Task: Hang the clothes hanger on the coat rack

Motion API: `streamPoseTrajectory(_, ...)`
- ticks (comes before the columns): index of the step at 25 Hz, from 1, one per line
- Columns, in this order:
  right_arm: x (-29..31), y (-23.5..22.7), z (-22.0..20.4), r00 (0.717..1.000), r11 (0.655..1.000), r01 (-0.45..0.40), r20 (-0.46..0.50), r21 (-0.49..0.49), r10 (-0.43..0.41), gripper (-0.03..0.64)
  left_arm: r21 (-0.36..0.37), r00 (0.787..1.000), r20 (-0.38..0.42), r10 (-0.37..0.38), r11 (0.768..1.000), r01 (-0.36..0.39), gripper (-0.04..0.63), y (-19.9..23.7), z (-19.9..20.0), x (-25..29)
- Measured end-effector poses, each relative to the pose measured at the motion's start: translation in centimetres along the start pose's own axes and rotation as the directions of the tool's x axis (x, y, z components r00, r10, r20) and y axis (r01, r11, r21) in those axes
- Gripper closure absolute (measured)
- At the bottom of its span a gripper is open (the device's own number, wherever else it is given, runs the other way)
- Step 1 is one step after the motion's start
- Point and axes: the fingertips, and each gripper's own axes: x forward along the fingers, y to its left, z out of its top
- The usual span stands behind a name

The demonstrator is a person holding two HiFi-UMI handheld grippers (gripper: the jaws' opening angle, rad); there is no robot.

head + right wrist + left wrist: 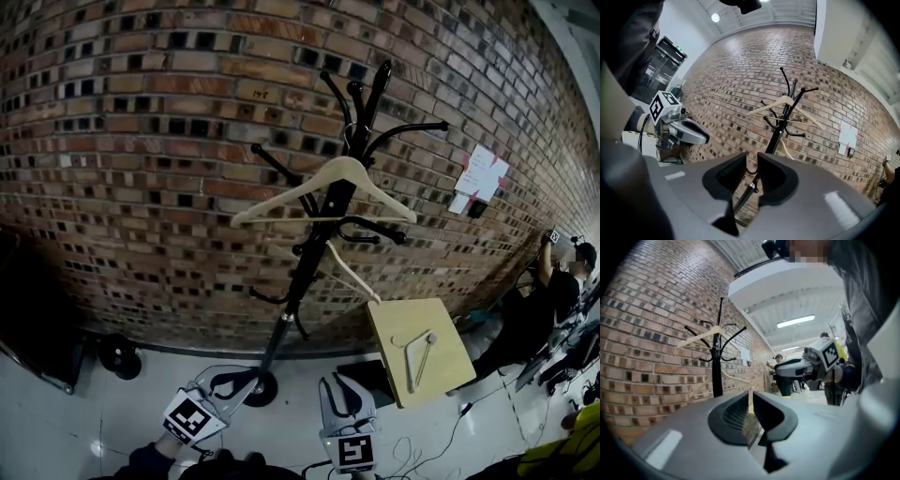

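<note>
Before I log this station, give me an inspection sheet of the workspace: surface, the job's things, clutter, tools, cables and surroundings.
Surface: pale floor; a small wooden table stands beside the rack.
Job's things: black coat rack in front of the wall; a wooden hanger is hooked high on it, and a second hanger hangs lower.
Clutter: what looks like a third hanger lies on the table; a black wheeled object sits at the left.
Tools: left tool shut, empty; right tool open, nothing between its jaws.
Cables: thin cables on the floor near the table.
Surroundings: brick wall with paper sheets; a person at far right.
</note>
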Motion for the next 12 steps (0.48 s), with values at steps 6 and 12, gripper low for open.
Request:
streamPoseTrajectory(6, 0.27, 0.07, -0.29, 1.000, 1.000, -0.008, -0.015, 0.005, 0.008, 0.546, 0.014, 1.000, -0.006, -0.021, 1.000, 0.022, 0.583, -0.37, 0.01, 0.32)
streamPoseTrajectory(12, 0.61, 0.31, 0.05, 1.000, 1.000, -0.018, -0.018, -0.014, 0.017, 0.546, 0.023, 1.000, -0.003, -0.030, 0.999, 0.030, 0.583, -0.24, 0.25, 0.45)
